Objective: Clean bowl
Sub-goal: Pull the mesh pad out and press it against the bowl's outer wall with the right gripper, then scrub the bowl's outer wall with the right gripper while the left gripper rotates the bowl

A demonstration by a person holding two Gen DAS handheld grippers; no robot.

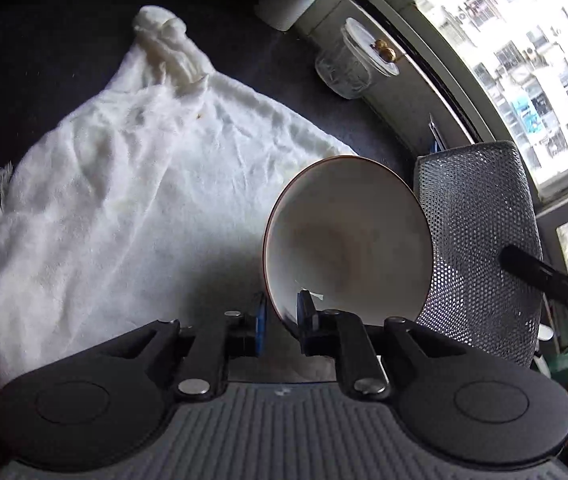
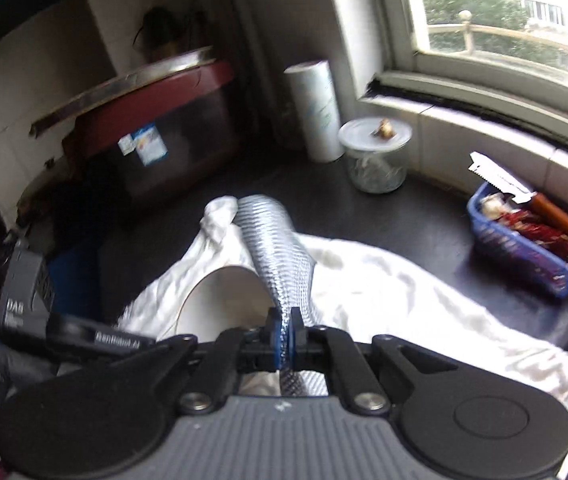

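Note:
A white bowl (image 1: 347, 236) with a brown rim is tilted up on its edge over a white towel (image 1: 124, 200). My left gripper (image 1: 284, 312) has the bowl's near rim between its blue pads, one pad inside and one outside. The right gripper (image 2: 287, 332) is shut on a silver mesh scouring cloth (image 2: 276, 248), which hangs just right of the bowl (image 2: 224, 300) and touches its outer wall. In the left wrist view the mesh cloth (image 1: 479, 240) stands behind the bowl's right side. The towel (image 2: 403, 280) lies spread on a dark counter.
A lidded glass jar (image 2: 375, 160), a paper roll (image 2: 315, 108) and a blue basket (image 2: 531, 248) of utensils line the window side. A dark box with a red lid (image 2: 164, 132) stands at the back left. The jar (image 1: 353, 60) is beyond the towel.

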